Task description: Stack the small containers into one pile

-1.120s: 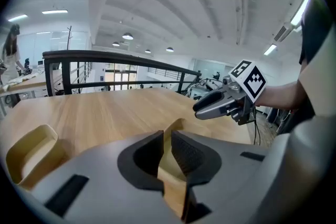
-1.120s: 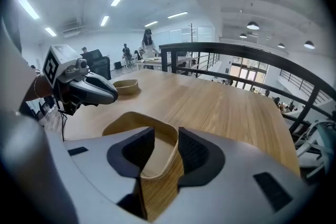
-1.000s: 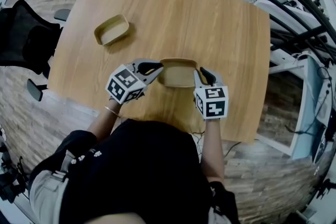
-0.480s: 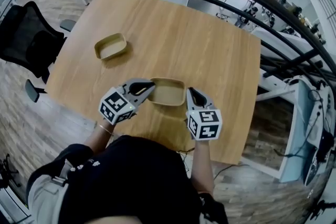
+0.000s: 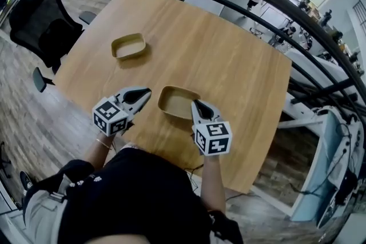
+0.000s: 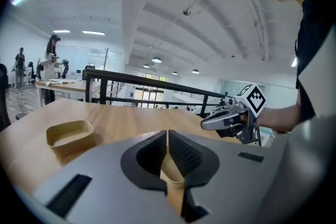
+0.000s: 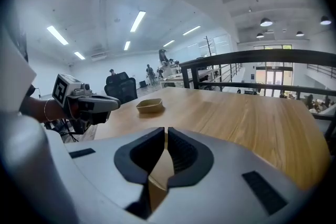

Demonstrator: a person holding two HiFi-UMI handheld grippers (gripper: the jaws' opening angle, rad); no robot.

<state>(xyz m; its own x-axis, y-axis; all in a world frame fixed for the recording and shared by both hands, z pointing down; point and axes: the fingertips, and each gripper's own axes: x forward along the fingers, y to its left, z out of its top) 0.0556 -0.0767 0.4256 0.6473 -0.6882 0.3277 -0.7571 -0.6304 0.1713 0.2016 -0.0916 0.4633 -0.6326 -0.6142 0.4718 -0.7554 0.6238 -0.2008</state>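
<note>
The left gripper (image 5: 147, 90) has drawn off the near container (image 5: 176, 101), whose left end it met a second ago. It now hangs over the near edge of the table (image 5: 229, 60), just apart from that container. The right gripper (image 5: 194, 103) stays at the container's right end. Its jaws have just been closing, and a thin tan strip of rim is pinched between them. The left jaws are pressed together. A tan sliver shows in the slot below them, whether table or tray I cannot tell.

The table is a pale wood-grain board with rounded corners. Both containers are shallow, matte tan trays, oblong with rounded corners. The near one sits toward the table's near edge, the far container (image 5: 128, 46) toward its far left. The grippers are smooth grey shells with black ribbed pads (image 6: 181, 152).

Only the head view shows the near container whole, since each gripper view hides it under its own shell. The gripper views show the far container side-on, with flaring walls, and each shows the opposite gripper.
</note>
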